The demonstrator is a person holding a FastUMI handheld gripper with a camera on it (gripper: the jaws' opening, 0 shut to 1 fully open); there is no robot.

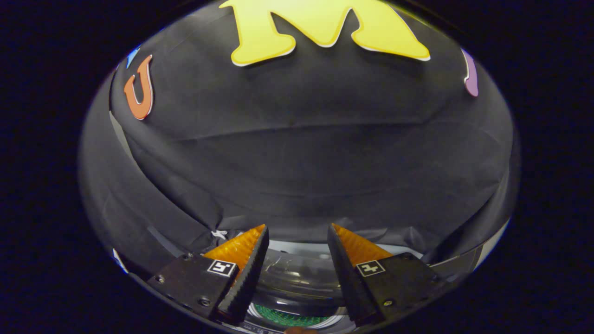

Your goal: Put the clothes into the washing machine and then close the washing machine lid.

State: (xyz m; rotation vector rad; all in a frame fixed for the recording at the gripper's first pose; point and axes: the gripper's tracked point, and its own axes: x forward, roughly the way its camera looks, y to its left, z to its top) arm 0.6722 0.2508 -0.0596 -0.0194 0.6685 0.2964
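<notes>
The washing machine (297, 283) is sitting low beneath the gripper (298, 232), its clear lid (297, 273) showing between the 2 fingers, and something green (290, 319) is lying inside the drum under them. The gripper is hanging open, its fingers spread apart and gripping nothing. Beyond the fingers, the booth's wrinkled black cloth wall (315, 153) is rising behind the machine.

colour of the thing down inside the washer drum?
Green, with a mesh-like pattern, seen in the gripper view between the open tongs.
</notes>
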